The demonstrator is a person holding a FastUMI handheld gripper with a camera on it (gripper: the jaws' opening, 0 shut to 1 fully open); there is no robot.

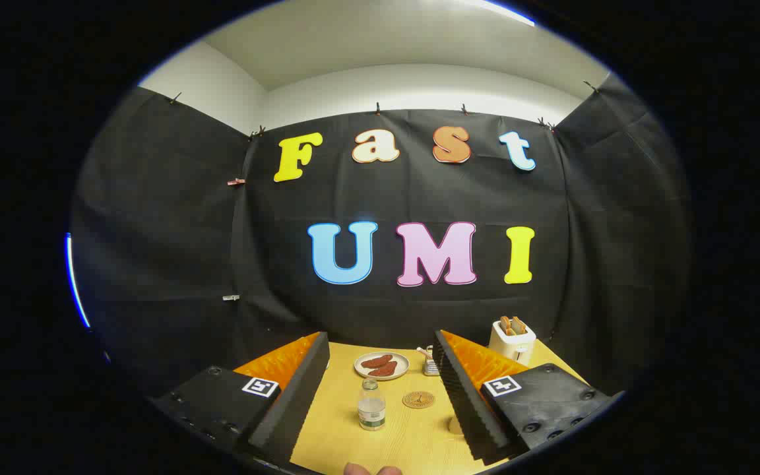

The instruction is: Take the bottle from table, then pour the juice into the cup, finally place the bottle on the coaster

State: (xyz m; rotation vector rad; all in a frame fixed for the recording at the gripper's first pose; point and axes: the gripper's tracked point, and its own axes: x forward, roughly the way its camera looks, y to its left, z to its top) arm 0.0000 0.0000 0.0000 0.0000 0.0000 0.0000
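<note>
- Bottle (pixel 371 404) upright on table (pixel 340 429), between and just beyond the fingers; coaster (pixel 418 399) just beside.
- Gripper (pixel 380 402) spread wide, empty.
- Likely light, smooth, slippery; grip mid-body, squarely.

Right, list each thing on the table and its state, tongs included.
Tongs: open, holding nothing.
Bottle: upright on the table, between the fingers, untouched.
Coaster: bare, beside the bottle.
Plate: holds two brown pieces.
Toaster: bread sticking up from it.
</note>
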